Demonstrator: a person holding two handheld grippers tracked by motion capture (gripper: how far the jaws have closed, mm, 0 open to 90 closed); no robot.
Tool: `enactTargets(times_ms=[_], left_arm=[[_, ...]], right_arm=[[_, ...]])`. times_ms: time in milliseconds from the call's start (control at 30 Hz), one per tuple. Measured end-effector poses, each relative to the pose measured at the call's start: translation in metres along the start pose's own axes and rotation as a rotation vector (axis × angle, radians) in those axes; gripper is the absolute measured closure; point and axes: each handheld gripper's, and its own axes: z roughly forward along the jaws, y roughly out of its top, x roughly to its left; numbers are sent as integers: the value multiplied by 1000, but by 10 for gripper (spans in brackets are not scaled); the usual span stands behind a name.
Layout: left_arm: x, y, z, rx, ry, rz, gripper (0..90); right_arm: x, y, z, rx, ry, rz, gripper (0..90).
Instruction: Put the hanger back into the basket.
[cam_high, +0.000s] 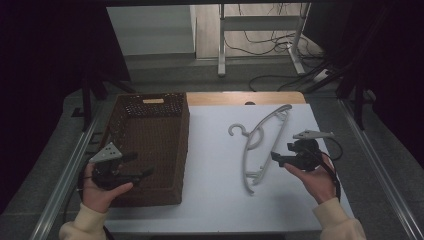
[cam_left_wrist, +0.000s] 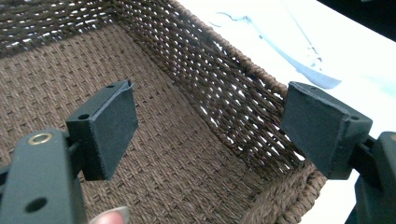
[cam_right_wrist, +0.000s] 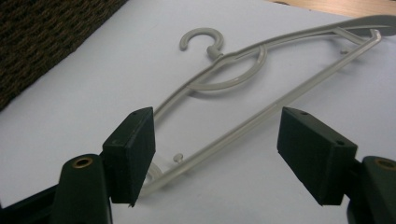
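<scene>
We are holding our black two-jaw left gripper (cam_high: 134, 166) low at the left, palm up, jaws spread wide and gripping nothing. Our black two-jaw right gripper (cam_high: 278, 158) is pointing leftward from our right hand (cam_high: 314, 177), jaws apart, nothing between the pads.

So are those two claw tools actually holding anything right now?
No. The right gripper is open just above the hanger without touching; the left gripper is open over the basket.
</scene>
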Motion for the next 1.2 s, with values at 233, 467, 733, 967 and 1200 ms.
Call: enactTargets(times_ms=[233, 467, 733, 967, 1200], left_arm=[[-2, 1, 2, 6, -7, 2, 184], [0, 0, 2, 6, -11, -2, 184], [0, 0, 2, 5, -11, 0, 184], [1, -1, 4, 9, -9, -3, 184], [2, -2, 3, 8, -9, -5, 184]], right_arm=[[1, 24, 23, 48, -33, 20, 309], [-5, 45, 56, 119, -70, 35, 311], [-23, 58, 102, 205, -129, 88, 325], [-30, 65, 129, 259, -173, 105, 365], [-35, 68, 150, 311, -201, 117, 447]])
